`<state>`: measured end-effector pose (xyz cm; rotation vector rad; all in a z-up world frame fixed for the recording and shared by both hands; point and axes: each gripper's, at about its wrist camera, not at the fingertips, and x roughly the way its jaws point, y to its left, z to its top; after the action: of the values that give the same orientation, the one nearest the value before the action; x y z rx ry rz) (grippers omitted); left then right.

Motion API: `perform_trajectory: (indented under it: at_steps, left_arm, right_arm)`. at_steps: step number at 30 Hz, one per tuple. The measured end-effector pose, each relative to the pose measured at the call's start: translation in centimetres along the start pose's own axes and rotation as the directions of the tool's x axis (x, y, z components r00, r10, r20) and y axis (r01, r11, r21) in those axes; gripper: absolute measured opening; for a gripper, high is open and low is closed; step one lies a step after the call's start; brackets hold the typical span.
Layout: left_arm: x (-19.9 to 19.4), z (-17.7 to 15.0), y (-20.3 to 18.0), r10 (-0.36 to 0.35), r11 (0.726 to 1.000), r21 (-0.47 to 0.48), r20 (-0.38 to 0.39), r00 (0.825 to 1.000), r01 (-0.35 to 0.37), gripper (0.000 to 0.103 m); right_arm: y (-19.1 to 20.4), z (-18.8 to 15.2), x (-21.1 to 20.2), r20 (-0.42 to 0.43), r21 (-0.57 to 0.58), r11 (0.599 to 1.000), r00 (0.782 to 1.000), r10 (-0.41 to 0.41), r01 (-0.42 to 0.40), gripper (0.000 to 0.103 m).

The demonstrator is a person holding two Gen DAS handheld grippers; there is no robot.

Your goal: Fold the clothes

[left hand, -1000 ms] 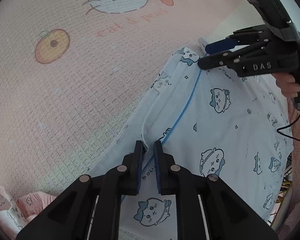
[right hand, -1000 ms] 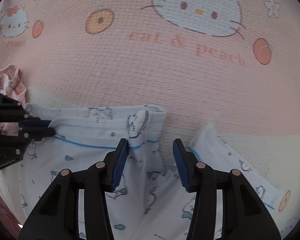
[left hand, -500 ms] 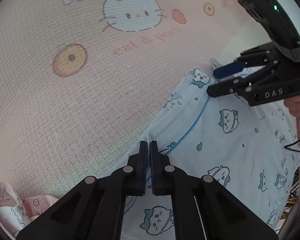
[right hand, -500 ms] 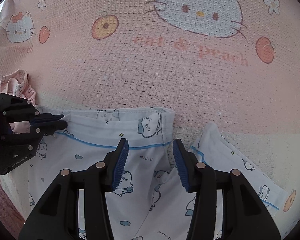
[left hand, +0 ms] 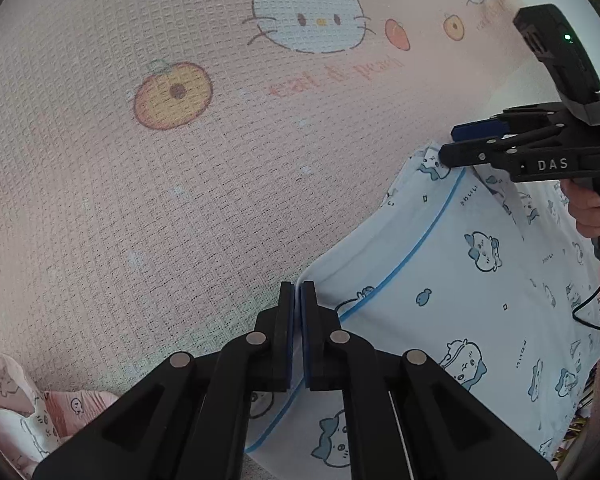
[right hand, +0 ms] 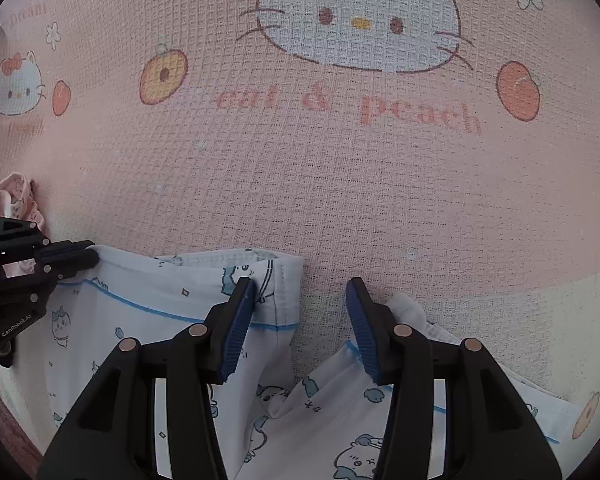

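Note:
A white garment (left hand: pixel 452 280) with blue piping and cartoon prints lies on a pink waffle blanket (left hand: pixel 140 200). My left gripper (left hand: pixel 299 292) is shut on the garment's hem edge. It also shows in the right wrist view (right hand: pixel 76 256), at the left corner of the hem. My right gripper (right hand: pixel 300 312) is open, its pads either side of the hem's right corner (right hand: pixel 280 276) and empty. It shows in the left wrist view (left hand: pixel 456 144) over the far corner of the garment. Part of the garment (right hand: pixel 412 392) spreads to the right beneath it.
The blanket (right hand: pixel 340 160) has cat and peach prints and stretches far ahead. A crumpled pink garment (left hand: pixel 16 408) lies at the lower left, also in the right wrist view (right hand: pixel 12 196). A hand and cable (left hand: pixel 592 208) are at the right edge.
My left gripper has closed on the hem and pulled it taut. My right gripper, still open, has moved to the hem's right corner.

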<state>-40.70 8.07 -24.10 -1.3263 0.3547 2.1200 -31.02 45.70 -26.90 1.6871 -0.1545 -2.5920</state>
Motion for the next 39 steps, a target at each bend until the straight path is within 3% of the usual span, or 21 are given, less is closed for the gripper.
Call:
perform_trajectory:
  at_steps: [4,7,11,17,21,24,27,30,31,33,37,39]
  left_arm:
    - [-1.2,0.2,0.2,-0.001,1.0,-0.019,0.015,1.0,0.001,0.008]
    - [-2.2,0.4,0.4,-0.002,0.999,-0.033,0.026,1.0,0.003,0.009]
    - [-1.1,2.3,-1.4,-0.017,0.999,0.032,0.027,1.0,0.016,0.009]
    - [-0.1,3.6,-4.7,-0.114,0.991,0.076,-0.004,0.994,0.114,0.009]
    - [1.4,3.2,-6.4,-0.145,0.984,0.102,-0.028,0.989,0.147,0.009]
    - [2.9,3.5,-6.1,-0.105,0.993,0.044,-0.036,0.994,0.107,0.009]
    - [2.4,4.3,-3.6,-0.107,0.988,-0.108,0.039,0.993,0.111,0.009]
    - [-1.1,3.1,0.2,-0.096,0.952,-0.274,0.156,0.983,0.137,0.01]
    - [-2.6,2.2,1.3,-0.098,0.939,-0.308,0.181,0.979,0.151,0.01]
    - [-4.1,0.1,1.8,-0.074,0.946,-0.306,0.126,0.989,0.11,0.011]
    - [-4.5,-4.3,1.5,-0.059,0.962,-0.268,-0.01,0.998,0.054,0.011]
    - [-3.7,-6.0,1.7,0.013,0.968,-0.249,-0.089,0.996,-0.035,0.011]
  right_arm:
    - [-1.2,-0.1,-1.7,0.071,0.018,1.0,0.997,0.009,-0.01,0.048]
    - [-1.6,0.1,-1.7,0.052,-0.002,1.0,0.999,0.007,-0.007,0.048]
    - [-1.6,-0.8,-1.6,-0.002,-0.095,0.994,0.998,0.06,-0.06,0.048]
    - [-1.6,-0.2,2.3,-0.042,-0.088,0.996,0.999,0.009,-0.013,0.048]
    - [-2.5,0.5,1.6,0.025,-0.065,0.997,0.999,-0.029,0.031,0.048]
    - [-3.1,0.7,1.3,0.031,-0.04,0.999,0.999,-0.029,0.03,0.048]
    - [-3.0,0.4,-0.2,0.063,0.0,1.0,0.998,0.029,-0.029,0.048]
    - [-0.5,-0.5,-0.1,-0.003,-0.065,0.989,0.991,0.134,-0.134,0.048]
    - [0.7,-0.8,0.5,-0.022,-0.112,0.987,0.993,0.114,-0.116,0.048]
    - [1.9,-1.0,1.5,-0.03,-0.154,0.986,0.998,0.063,-0.067,0.048]
    - [1.6,0.2,2.6,0.006,-0.118,0.992,0.999,-0.043,0.044,0.048]
    - [1.5,0.6,2.7,0.015,-0.121,0.989,0.996,-0.085,0.086,0.048]
